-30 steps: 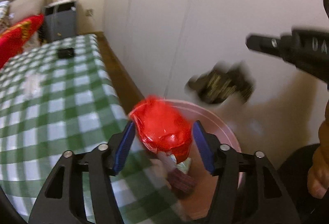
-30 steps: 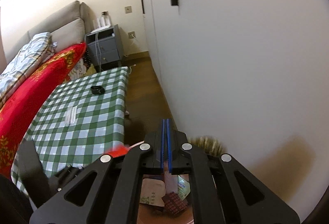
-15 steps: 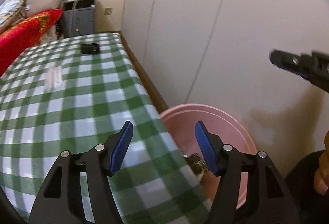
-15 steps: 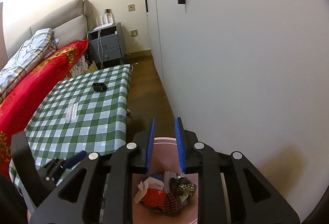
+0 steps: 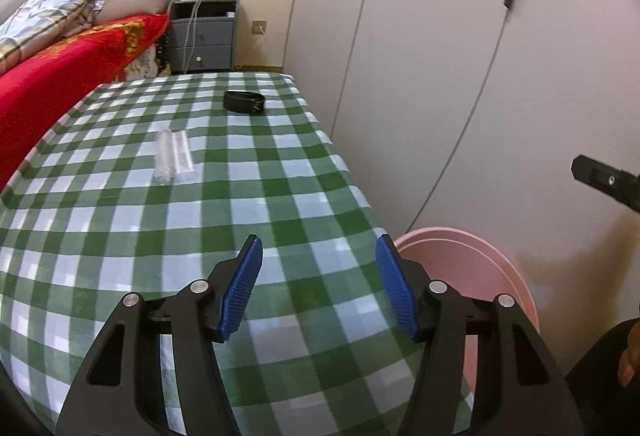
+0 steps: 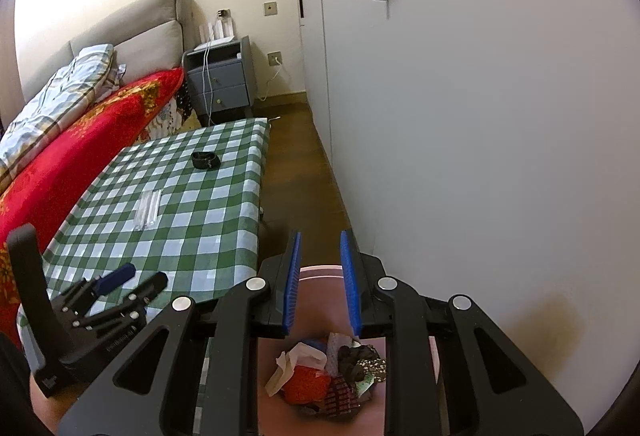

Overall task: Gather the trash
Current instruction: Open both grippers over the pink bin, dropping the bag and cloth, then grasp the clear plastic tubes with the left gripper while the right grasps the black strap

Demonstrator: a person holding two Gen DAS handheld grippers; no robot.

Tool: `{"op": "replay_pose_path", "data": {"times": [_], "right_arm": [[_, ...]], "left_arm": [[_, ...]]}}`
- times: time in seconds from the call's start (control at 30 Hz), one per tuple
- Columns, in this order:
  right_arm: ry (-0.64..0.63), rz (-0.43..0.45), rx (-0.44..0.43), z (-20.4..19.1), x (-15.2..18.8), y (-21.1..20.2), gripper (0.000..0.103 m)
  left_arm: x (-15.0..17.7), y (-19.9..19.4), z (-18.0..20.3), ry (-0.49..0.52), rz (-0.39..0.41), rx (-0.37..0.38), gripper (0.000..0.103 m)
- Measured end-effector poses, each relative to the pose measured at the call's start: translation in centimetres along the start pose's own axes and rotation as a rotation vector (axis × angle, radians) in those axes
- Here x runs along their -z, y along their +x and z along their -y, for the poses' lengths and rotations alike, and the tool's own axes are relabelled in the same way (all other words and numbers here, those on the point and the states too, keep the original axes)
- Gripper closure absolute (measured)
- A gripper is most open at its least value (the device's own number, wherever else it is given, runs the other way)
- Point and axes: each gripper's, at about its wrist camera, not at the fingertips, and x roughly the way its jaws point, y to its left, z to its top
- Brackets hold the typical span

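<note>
A pink bin (image 5: 472, 268) stands on the floor beside the table; in the right wrist view (image 6: 320, 272) it holds a pile of crumpled wrappers (image 6: 328, 372), red, white and dark. My left gripper (image 5: 318, 284) is open and empty over the near edge of the green checked table (image 5: 160, 196). My right gripper (image 6: 320, 284) is open and empty directly above the bin. A clear plastic wrapper (image 5: 173, 156) lies on the table's middle, and a black band (image 5: 244, 102) lies farther back.
White wardrobe doors (image 5: 420, 56) run along the right, close to the bin. A bed with a red blanket (image 5: 60, 76) borders the table's left side. A grey nightstand (image 5: 202, 36) stands at the far end. A strip of wooden floor (image 6: 296, 188) separates table and wardrobe.
Both grippers have let go: the red wrapper and the dark wrapper dropped into the bin. My left gripper swung left over the table. My right gripper opened and rose above the bin.
</note>
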Motion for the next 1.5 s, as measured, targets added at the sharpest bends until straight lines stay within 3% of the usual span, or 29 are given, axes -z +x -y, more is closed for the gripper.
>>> {"op": "replay_pose_path", "data": {"times": [0.43, 0.53, 0.87, 1.5], "right_arm": [[-0.062, 0.009, -0.129, -3.7, -1.9, 3.6, 0.082], [-0.076, 0.015, -0.167, -4.8, -2.6, 4.8, 0.082], [-0.129, 0.036, -0.284, -9.1, -4.8, 9.2, 0.083], [-0.148, -0.018, -0.353, -13.4, -6.7, 19.0, 0.082]], "left_arm": [[-1.6, 0.0, -3.8, -0.072, 0.031, -0.083, 0.046], [-1.9, 0.4, -4.7, -0.089, 0.028, -0.106, 0.053], [-3.5, 1.8, -8.0, -0.150, 0.031, -0.169, 0.054], [-6.9, 8.0, -13.0, -0.221, -0.082, -0.193, 0.054]]}}
